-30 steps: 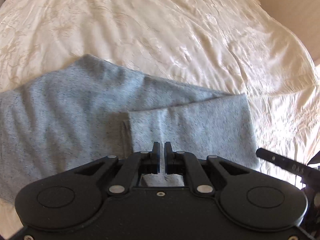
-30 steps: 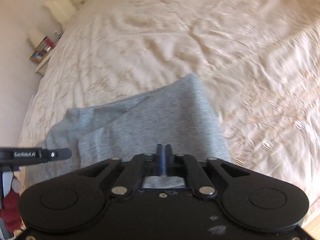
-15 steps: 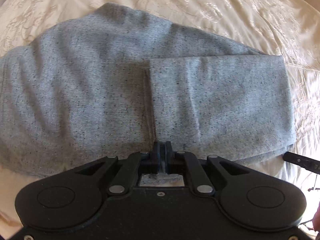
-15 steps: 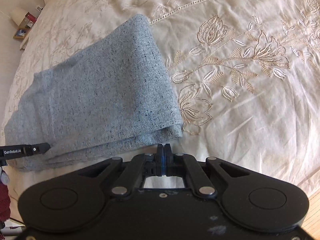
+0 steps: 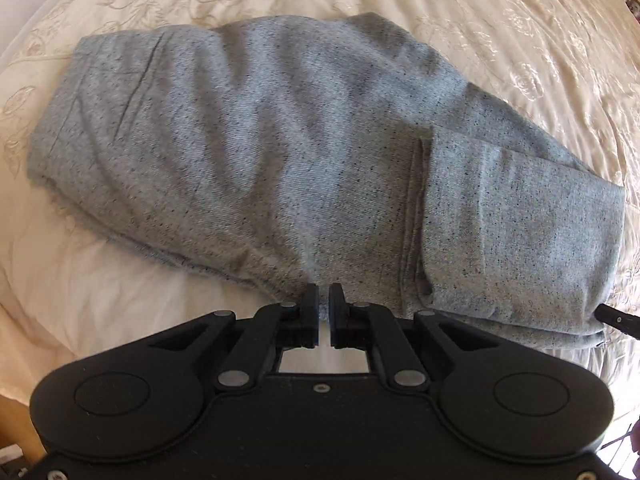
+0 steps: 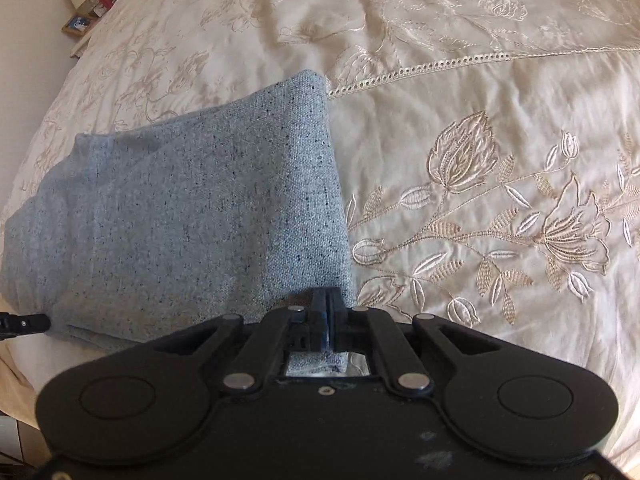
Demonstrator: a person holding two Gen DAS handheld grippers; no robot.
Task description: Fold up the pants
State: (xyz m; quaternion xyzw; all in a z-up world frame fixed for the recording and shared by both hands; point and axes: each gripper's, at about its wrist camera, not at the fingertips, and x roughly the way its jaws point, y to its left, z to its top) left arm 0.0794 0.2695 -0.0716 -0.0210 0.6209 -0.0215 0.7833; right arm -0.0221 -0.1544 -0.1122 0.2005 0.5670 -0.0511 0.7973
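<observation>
The folded grey pants (image 5: 304, 168) lie flat on the bed (image 5: 500, 32), long axis running left to right across the left view, waist end toward its left; both hands sit at the near edge. The left gripper (image 5: 324, 304) hovers there, fingers a narrow slit apart and empty; the right gripper (image 6: 328, 300) has its fingers pinched shut on the near right corner, so it is nearer for the next fold.

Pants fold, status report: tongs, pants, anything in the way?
Left tongs slightly parted, holding nothing. Right tongs shut on pants edge. Pants folded on bedspread. Nothing in the way.
</observation>
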